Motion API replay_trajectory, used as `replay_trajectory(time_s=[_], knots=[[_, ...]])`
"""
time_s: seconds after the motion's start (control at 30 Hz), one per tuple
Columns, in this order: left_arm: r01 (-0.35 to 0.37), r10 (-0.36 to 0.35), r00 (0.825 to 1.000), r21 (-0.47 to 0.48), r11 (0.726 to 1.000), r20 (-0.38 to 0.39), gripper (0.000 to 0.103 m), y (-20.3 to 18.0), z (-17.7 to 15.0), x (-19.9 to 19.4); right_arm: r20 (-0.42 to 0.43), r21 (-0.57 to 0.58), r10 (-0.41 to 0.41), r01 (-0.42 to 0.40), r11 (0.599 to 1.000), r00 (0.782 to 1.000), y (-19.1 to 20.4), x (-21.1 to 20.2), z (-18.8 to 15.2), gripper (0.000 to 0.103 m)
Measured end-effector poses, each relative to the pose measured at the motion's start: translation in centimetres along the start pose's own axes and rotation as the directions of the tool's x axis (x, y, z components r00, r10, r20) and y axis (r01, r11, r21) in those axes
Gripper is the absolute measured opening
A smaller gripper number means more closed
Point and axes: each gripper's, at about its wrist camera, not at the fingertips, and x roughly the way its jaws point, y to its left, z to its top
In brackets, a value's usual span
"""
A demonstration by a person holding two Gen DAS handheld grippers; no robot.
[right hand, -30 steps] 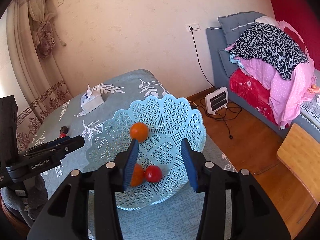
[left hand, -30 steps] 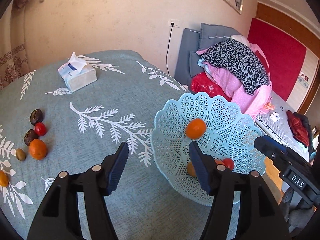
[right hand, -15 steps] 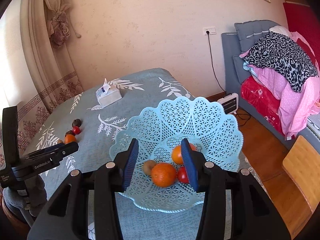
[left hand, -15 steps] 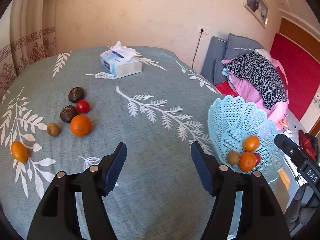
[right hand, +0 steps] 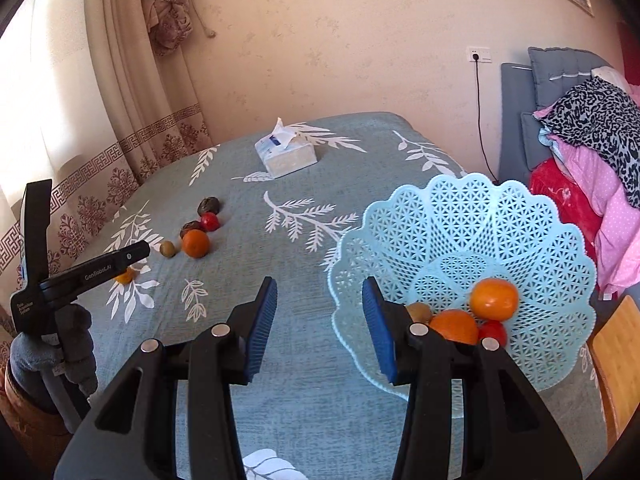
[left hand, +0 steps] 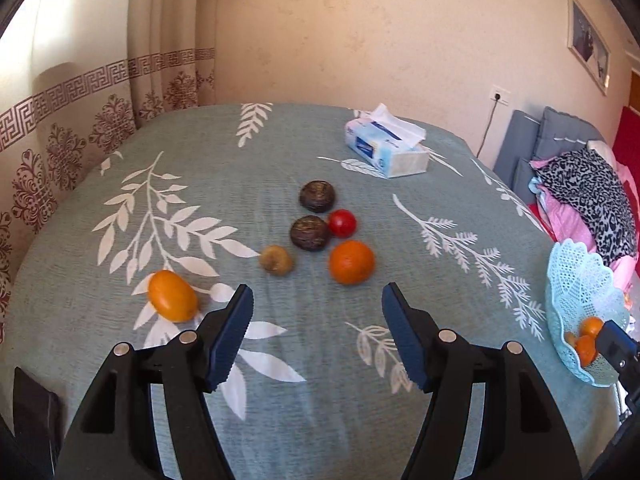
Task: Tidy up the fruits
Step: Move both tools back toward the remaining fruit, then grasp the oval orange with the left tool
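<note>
Fruits lie loose on the table (left hand: 400,420): two oranges (left hand: 351,262), a tomato (left hand: 342,223), a kiwi (left hand: 276,260) and two dark ones (left hand: 310,233), far of my left gripper (left hand: 316,322), whose fingers are wide and empty. I see more fruit in the basket (right hand: 480,232) at the right edge. My right gripper (right hand: 319,316) hangs just left of it, fingers narrower, holding nothing.

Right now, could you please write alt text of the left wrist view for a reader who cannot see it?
The open, empty left tool hangs over a teal leaf-print tablecloth, facing six loose fruits: two oranges, a red tomato, a kiwi and two dark wrinkled fruits. A tissue box lies behind; a pale blue basket with fruit sits far right.
</note>
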Motion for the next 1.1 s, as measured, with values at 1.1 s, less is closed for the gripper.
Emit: replay_trajectory(time_s=[1.1], knots=[[-0.093, 0.077, 0.992, -0.174, 0.980, -0.096, 0.041, 9.6, -1.1, 3.9, -0.234, -0.150, 0.182, -0.220, 0.964, 0.955, 11.7, 11.3, 1.5, 0.047]])
